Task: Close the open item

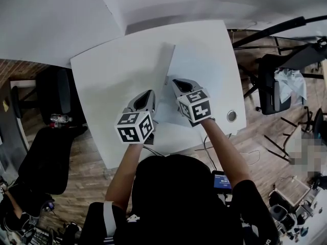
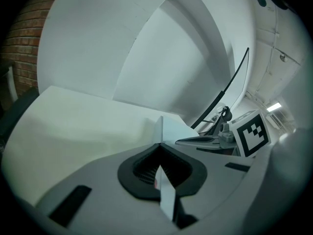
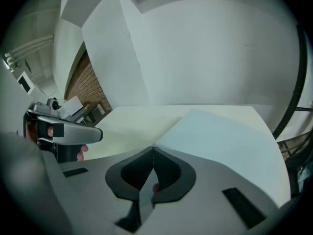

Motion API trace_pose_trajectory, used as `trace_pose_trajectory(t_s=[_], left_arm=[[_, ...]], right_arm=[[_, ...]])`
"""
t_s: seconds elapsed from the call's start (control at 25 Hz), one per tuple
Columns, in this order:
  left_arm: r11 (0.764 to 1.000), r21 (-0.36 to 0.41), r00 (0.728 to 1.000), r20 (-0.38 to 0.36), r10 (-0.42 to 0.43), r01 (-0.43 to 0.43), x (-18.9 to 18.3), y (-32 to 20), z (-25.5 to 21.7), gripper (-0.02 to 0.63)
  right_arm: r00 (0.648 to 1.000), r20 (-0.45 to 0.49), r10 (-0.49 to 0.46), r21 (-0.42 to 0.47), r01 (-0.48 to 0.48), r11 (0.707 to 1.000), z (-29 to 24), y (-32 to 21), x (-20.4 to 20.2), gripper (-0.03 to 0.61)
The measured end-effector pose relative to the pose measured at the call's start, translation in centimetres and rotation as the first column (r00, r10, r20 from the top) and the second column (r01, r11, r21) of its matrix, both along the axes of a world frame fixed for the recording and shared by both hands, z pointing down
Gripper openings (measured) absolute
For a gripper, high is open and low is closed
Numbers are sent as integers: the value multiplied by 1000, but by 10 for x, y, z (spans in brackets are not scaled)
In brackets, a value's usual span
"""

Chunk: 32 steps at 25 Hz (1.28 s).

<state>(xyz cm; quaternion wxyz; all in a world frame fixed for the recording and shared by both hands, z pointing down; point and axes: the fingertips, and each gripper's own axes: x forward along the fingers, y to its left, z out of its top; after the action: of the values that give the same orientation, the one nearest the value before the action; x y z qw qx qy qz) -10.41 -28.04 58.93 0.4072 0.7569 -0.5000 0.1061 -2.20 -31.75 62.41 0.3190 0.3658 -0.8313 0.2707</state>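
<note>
- The left gripper (image 1: 150,93) pinches the thin edge of the white folder (image 1: 204,60).
- The right gripper (image 1: 176,81), at its 3 o'clock, pinches it too.
- The white folder lies on the tabletop (image 1: 112,80).

Bright, flat indoor light; heavy fisheye warp in both gripper views.
The square white table top (image 1: 112,75) ahead of the left gripper (image 1: 152,92) and right gripper (image 1: 172,80) washes out almost featureless, with faint soft shadows beneath them. Both gripper views bow straight edges, fade to black at the corners and carry a greenish cast. The thin white sheet (image 2: 166,195) pinched in each one's jaws blurs close to the lens.
</note>
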Motion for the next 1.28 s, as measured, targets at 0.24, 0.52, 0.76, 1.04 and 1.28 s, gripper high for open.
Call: trace_pose_trajectory(t_s=[0.24,0.52,0.76,1.04,1.28], left_arm=[[1000,6,999,-10,-30,30,-12,1,-4,9],[996,10,996,-25,-86,86,-34,4,-8,9],[989,26,989,-35,-142,143,-52,9,-17,9],[980,40,981,-20,-193,194,-66,25,-27,9],[974,78,977,-1,-214,214,-70,34,-46,9]], right_arm=[[998,-52,-43,-35,41,999,10,1,-14,38],[987,-137,-81,-75,72,995,20,2,-20,38],[983,-167,-79,-90,64,994,22,2,-20,38],[980,-183,-79,-114,59,992,23,4,-21,38],[979,-170,-112,-49,105,993,1,8,-30,38]])
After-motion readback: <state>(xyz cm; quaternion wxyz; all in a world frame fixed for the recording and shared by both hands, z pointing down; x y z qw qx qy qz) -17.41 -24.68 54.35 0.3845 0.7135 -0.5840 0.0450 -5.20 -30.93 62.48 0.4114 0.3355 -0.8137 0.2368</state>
